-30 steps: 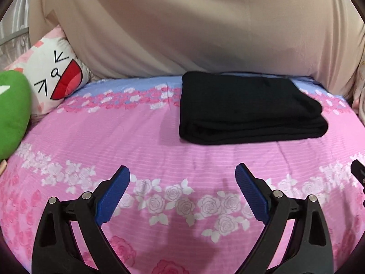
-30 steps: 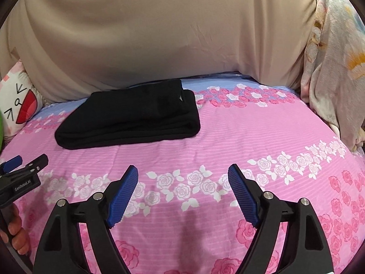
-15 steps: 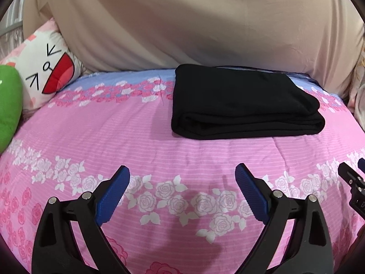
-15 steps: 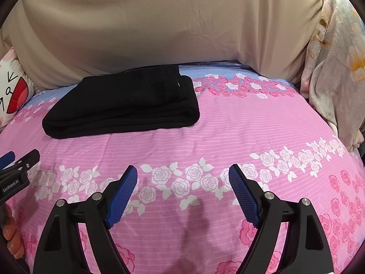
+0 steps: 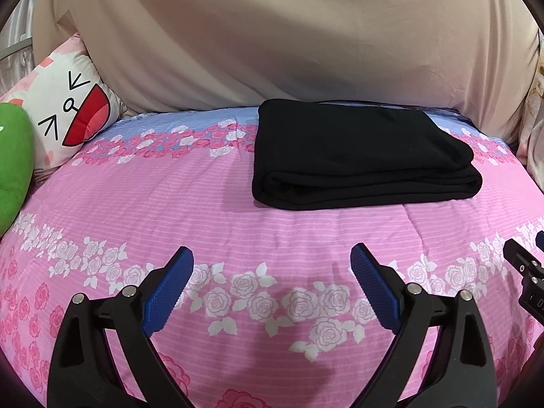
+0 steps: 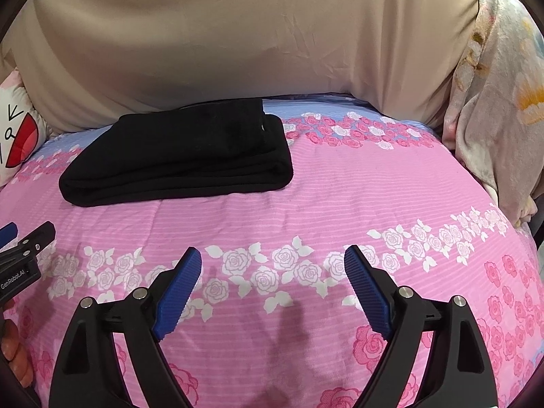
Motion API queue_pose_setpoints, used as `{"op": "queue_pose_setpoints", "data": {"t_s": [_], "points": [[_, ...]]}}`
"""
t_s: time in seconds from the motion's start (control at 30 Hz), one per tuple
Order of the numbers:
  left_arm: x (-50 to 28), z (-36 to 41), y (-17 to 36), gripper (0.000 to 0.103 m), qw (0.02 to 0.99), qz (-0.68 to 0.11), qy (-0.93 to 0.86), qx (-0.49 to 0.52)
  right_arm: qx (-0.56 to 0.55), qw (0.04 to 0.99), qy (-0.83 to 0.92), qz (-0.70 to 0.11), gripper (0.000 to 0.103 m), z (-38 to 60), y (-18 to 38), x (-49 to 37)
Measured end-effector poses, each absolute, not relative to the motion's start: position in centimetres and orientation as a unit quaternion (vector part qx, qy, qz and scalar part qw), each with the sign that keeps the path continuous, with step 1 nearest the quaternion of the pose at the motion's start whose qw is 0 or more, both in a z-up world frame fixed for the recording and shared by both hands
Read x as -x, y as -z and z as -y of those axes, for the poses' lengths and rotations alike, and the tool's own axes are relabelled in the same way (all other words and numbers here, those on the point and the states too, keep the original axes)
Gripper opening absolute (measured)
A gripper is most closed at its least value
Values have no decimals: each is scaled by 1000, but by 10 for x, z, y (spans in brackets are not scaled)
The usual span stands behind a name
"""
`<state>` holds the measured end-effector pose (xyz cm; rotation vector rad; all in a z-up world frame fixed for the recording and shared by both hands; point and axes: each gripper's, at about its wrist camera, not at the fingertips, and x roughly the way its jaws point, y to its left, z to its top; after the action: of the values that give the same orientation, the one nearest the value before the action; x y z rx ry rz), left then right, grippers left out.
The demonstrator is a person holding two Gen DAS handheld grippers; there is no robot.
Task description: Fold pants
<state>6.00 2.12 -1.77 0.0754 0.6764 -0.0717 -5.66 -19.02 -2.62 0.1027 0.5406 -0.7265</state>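
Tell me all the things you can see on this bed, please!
pants: one, black, folded flat, lying on the bedcover toward the far side
bedcover: one, pink with rose bands and a blue strip, spread over the bed
beige cover: one, beige, bulging up behind the pants
cartoon pillow: one, white with a red mouth, far left
green cushion: one, green, left edge
pale floral fabric: one, cream with a yellow print, right edge
left gripper: one, black with blue pads, open, holding nothing
right gripper: one, black with blue pads, open, holding nothing

black pants [image 5: 357, 149], pink rose-print bedsheet [image 5: 170, 204], beige cover [image 5: 272, 34], green cushion [image 5: 13, 163]
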Motion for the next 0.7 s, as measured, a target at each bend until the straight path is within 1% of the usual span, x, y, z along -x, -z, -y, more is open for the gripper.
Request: {"op": "queue_pose_setpoints", "data": {"t_s": [0.7], "points": [[-60,-21,17,91,943,-329,38,-36,-48,898,351,-260,85,190,26,57]]}}
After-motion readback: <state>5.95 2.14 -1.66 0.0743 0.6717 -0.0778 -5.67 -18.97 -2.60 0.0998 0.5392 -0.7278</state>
